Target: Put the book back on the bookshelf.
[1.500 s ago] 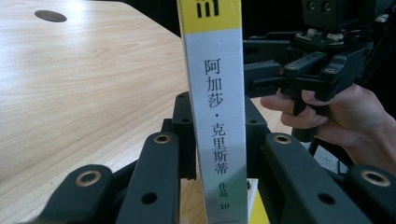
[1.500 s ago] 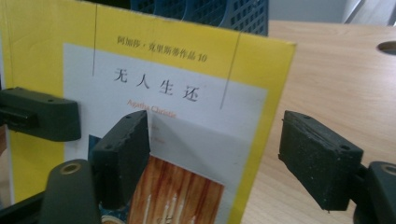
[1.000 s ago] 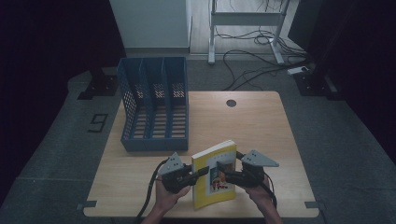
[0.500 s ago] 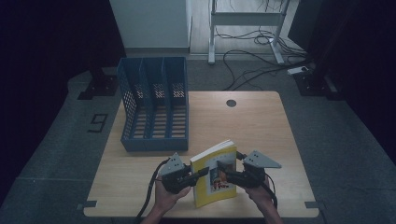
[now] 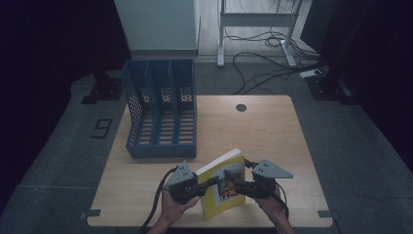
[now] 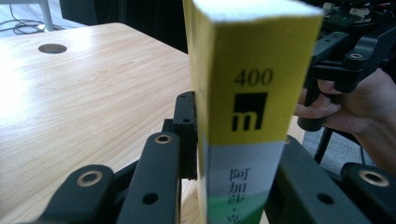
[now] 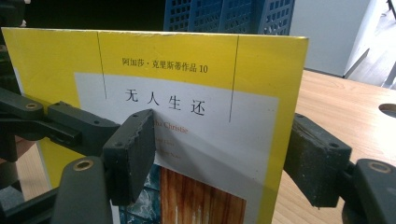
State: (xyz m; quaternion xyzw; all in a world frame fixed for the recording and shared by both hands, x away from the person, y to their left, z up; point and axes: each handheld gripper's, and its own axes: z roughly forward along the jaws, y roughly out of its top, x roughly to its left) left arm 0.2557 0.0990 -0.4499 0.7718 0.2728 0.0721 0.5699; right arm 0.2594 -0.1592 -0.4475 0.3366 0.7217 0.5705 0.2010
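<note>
A thick yellow book (image 5: 233,168) stands tilted on edge at the front of the wooden table (image 5: 272,141), between my two grippers. My left gripper (image 5: 207,184) is shut on it. In the left gripper view the jaws clamp the book's spine (image 6: 252,93) across its thickness. My right gripper (image 5: 234,185) faces the front cover (image 7: 187,70) with its jaws wide. One pad (image 7: 130,154) lies in front of the cover and the other pad (image 7: 317,163) stands past the book's edge, not pressing. The right gripper (image 6: 345,60) and its hand also show behind the book.
A blue three-slot file rack (image 5: 160,114) stands at the back left of the table, its open side up. A round cable hole (image 5: 241,107) sits at the far edge. Beyond the table, cables (image 5: 263,63) lie on the floor by a metal frame.
</note>
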